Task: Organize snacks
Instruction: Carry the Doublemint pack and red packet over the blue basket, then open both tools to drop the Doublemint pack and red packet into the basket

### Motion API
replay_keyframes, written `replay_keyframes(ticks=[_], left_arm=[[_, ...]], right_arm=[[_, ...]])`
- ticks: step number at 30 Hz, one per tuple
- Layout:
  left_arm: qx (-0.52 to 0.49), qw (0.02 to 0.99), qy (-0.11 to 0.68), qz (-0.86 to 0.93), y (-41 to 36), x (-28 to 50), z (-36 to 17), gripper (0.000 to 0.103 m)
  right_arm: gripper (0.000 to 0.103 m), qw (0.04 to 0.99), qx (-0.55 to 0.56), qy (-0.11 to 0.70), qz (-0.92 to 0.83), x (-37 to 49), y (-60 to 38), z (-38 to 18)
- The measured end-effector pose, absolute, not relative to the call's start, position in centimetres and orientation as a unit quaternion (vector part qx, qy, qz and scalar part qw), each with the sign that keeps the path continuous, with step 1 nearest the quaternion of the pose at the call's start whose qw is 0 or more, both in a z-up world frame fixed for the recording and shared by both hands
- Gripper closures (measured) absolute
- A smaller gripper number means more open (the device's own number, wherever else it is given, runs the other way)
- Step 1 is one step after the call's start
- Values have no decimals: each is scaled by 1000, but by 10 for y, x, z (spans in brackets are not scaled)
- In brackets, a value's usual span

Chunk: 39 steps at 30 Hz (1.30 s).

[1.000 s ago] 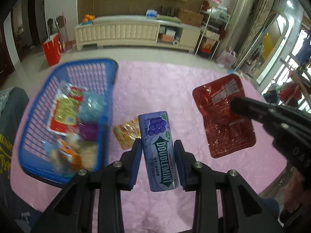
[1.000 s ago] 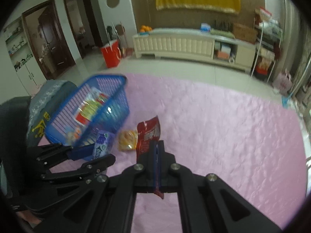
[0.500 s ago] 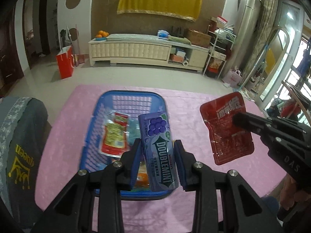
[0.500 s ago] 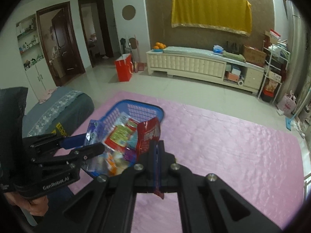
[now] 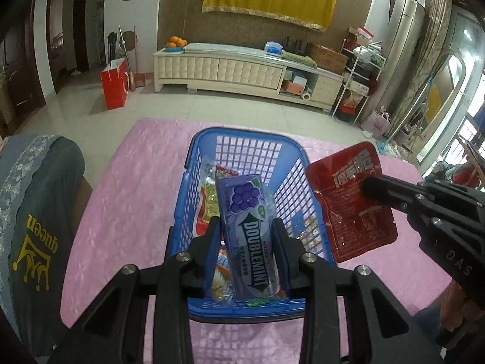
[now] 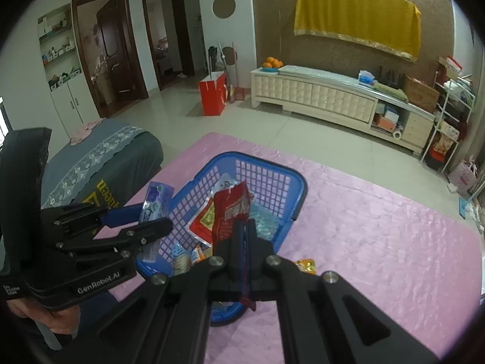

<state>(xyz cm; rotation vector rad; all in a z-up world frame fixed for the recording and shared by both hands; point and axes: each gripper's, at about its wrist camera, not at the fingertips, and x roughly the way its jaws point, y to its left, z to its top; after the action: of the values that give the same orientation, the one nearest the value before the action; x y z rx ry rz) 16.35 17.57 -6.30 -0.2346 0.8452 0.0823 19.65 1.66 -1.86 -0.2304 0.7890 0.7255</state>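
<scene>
Your left gripper (image 5: 246,236) is clamped on a purple Doublemint gum pack (image 5: 249,233), a flat oblong box with a cluster of grapes printed at its far end and white lettering running along a dark arrow; it stands lengthwise between the blue pads, held over the blue basket (image 5: 194,163). Your right gripper (image 6: 244,233) pinches a red snack pouch (image 6: 232,212) by its edge, the glossy foil carrying white characters and crinkling where the fingers bite; in the left wrist view the pouch (image 5: 348,200) hangs just beside the basket's right rim. Inside the basket lie a red-and-yellow packet (image 5: 207,203), a clear blue wrapper (image 6: 263,221) and smaller sweets near the close wall. An orange snack packet (image 6: 306,265) lies on the pink tablecloth (image 6: 379,227) outside the basket. Compared with a second ago, you have swung both grippers leftward: the basket, then off to the left, now sits straight under the gum pack, and the pouch has come from mid-table to the basket.
</scene>
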Motion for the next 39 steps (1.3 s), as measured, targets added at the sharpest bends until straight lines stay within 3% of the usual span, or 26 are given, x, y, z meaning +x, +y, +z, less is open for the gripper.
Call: replay_keyframes(ticks=[23, 28, 29, 31, 32, 33, 36, 39], left_arm=[[-121, 885, 447, 37, 181, 185, -94, 71], [-108, 886, 448, 44, 177, 182, -92, 62], [-107, 887, 448, 45, 177, 181, -91, 62], [-105, 887, 448, 45, 176, 180, -89, 59], [-102, 887, 448, 51, 176, 179, -87, 57], [-100, 887, 447, 54, 176, 179, -86, 55], [-104, 886, 449, 55, 178, 176, -84, 42], [-99, 886, 450, 61, 175, 178, -79, 40]], right_arm=[[100, 833, -148, 410, 339, 207, 50, -69], [99, 831, -159, 420, 327, 210, 52, -74], [95, 832, -160, 419, 326, 210, 52, -74], [75, 836, -152, 416, 324, 211, 48, -72], [50, 837, -145, 416, 325, 211, 45, -71], [34, 839, -139, 414, 324, 212, 43, -70], [28, 849, -123, 406, 316, 213, 31, -63], [27, 851, -111, 409, 309, 218, 20, -58]])
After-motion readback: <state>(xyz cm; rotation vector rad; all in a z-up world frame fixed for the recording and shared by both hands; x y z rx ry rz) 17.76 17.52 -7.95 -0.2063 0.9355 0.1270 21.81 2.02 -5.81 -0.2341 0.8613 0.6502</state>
